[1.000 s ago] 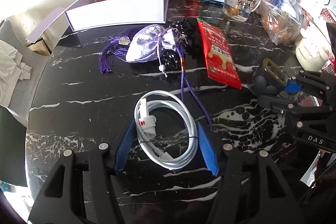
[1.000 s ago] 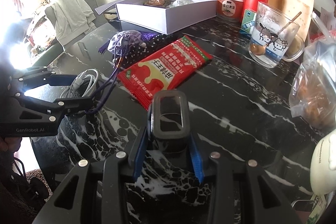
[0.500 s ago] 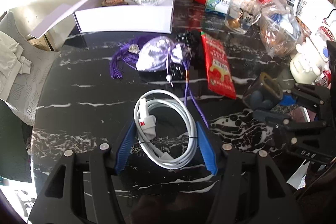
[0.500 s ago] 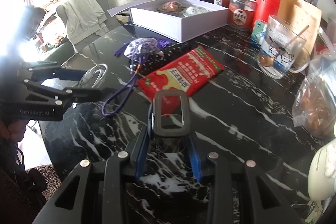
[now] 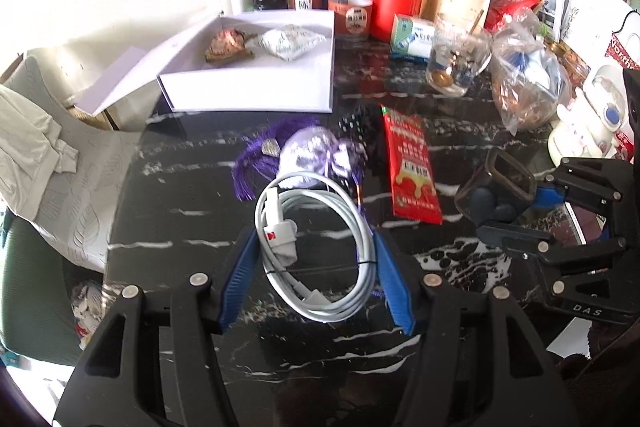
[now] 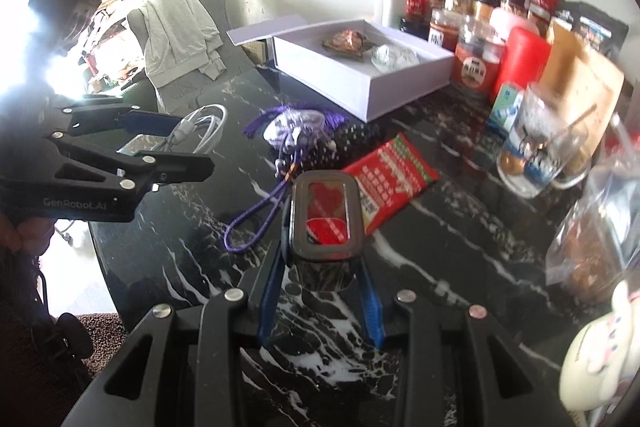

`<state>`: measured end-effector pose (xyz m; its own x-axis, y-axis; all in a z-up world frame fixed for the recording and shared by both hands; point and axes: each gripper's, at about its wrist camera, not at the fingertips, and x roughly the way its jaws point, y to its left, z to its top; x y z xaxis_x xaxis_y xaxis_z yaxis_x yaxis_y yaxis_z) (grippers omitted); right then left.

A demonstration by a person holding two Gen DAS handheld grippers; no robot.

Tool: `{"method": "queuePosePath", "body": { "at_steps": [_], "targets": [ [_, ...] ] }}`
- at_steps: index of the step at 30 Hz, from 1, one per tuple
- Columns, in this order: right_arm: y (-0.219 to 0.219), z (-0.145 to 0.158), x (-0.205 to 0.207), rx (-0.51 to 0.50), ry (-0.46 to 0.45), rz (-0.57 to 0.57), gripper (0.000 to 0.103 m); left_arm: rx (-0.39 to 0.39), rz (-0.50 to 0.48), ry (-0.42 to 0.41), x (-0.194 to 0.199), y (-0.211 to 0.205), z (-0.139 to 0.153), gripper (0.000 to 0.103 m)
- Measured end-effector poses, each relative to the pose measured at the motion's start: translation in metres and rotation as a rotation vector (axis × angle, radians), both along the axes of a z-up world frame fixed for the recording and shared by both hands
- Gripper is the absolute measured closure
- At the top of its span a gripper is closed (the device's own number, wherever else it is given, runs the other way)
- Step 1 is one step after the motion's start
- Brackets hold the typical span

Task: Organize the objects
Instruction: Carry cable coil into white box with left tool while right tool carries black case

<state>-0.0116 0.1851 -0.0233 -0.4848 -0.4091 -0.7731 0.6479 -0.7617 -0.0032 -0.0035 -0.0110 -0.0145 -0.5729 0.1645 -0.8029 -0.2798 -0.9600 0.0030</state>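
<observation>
A: Left wrist view first. What do you have there?

B: My left gripper (image 5: 316,263) is closed on the coiled white cable (image 5: 316,251); its blue pads press on the two sides of the coil, which hangs clear above the black marble table (image 5: 176,223). Past the coil, on the table, lies a purple pouch (image 5: 308,155) with a tassel, and to its right a red snack packet (image 5: 412,171). Farther back stands the open white box (image 5: 256,83), holding two small wrapped things.

A: And the other hand?

B: My right gripper (image 6: 320,291) stands narrow, clamped on a small dark case (image 6: 326,227) with a see-through lid, upright between the pads and off the table. In that view the red snack packet lies just behind the case, and the pouch's purple cord (image 6: 256,219) loops to its left. My left gripper shows at the left edge with the cable in it.

A: What else surrounds them?

B: Jars (image 5: 352,15) and a red canister (image 5: 396,3) behind the box, a glass mug (image 6: 548,147) at right, and a chair draped with grey cloth (image 6: 180,31) at left.
</observation>
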Motion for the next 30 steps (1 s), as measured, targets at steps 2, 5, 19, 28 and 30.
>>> {"method": "queuePosePath", "body": {
  "at_steps": [2,5,19,28,30],
  "targets": [
    [-0.003,0.007,0.001,0.002,0.018,0.01,0.067,-0.006,0.003,0.015,-0.002,-0.002,0.007,0.046],
    [-0.006,0.019,-0.001,0.0,0.046,0.025,0.067,-0.02,0.006,0.041,-0.005,-0.003,0.021,0.046],
    [-0.025,0.063,-0.015,-0.004,0.145,0.086,0.067,-0.051,0.004,0.109,-0.024,-0.008,0.064,0.046],
    [-0.033,0.08,-0.036,0.006,0.19,0.098,0.067,-0.066,-0.016,0.142,-0.053,-0.003,0.084,0.046],
    [-0.036,0.084,-0.042,0.007,0.2,0.1,0.067,-0.064,-0.022,0.144,-0.061,-0.001,0.087,0.046]
  ]
}}
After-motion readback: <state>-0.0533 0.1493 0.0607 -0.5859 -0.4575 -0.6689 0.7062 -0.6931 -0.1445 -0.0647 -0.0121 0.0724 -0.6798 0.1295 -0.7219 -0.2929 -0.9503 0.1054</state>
